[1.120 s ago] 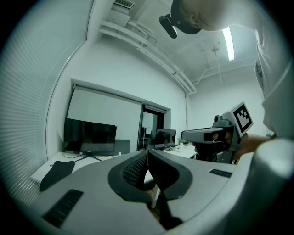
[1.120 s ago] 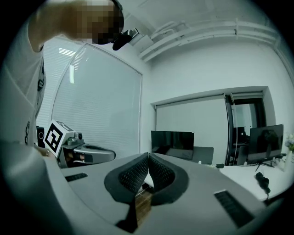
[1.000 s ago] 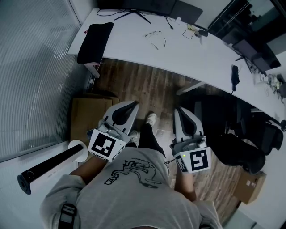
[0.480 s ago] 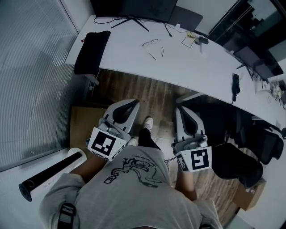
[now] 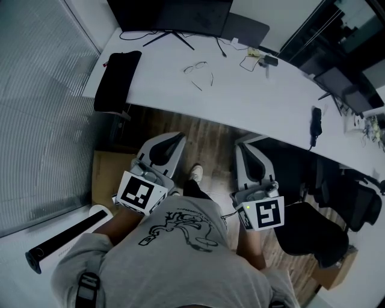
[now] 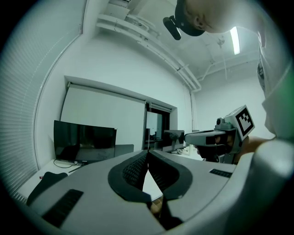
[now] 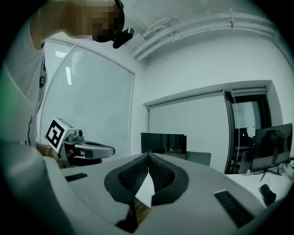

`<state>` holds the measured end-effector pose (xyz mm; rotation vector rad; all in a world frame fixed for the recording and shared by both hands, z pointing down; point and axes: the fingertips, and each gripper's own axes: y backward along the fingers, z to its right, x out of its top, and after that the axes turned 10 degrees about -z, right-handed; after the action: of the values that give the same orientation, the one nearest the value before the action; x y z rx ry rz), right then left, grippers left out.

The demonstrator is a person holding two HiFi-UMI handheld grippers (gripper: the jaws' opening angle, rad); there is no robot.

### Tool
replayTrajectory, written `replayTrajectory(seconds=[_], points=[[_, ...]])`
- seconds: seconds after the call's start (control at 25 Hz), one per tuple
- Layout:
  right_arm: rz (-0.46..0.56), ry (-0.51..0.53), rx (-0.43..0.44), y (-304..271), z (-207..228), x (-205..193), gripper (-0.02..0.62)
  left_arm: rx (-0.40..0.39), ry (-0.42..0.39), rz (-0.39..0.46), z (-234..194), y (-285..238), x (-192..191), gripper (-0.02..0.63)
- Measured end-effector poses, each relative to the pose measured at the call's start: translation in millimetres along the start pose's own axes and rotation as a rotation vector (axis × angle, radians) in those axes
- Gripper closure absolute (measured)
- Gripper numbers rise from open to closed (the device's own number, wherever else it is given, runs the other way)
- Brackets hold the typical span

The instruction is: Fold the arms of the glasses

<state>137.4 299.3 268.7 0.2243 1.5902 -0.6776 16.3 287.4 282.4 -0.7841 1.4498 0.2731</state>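
Thin wire-framed glasses [image 5: 197, 67] lie on a white surface [image 5: 252, 90], close to its far edge and just in front of a monitor [image 5: 174, 15]. Both arms are swung open and point toward the near edge. The person stands back over a wooden floor [image 5: 204, 129], holding the left tool [image 5: 178, 139] and right tool [image 5: 243, 146] side by side, short of the near edge and well apart from the glasses. Each tool's jaws are closed, pads meeting at the tips, with nothing between them. The glasses look very light, so they would likely skate across the smooth surface if pushed at one point. The frame looks slender and easy to bend, and the lenses could smudge or scratch. One tool could probably steady the front at the bridge or a lens rim, gently. The other could then press each arm near its hinge and swing it inward.
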Motion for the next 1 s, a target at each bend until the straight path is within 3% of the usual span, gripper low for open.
replayTrajectory(seconds=[0.52, 1.0], points=[[-0.011, 0.006, 0.037, -20, 87, 1, 0.584, 0.038, -0.006, 0.009, 6, -87, 27, 0.584], [-0.032, 0.019, 0.08, -39, 119, -7, 0.584, 0.052, 0.004, -0.008, 7, -127, 27, 0.584]])
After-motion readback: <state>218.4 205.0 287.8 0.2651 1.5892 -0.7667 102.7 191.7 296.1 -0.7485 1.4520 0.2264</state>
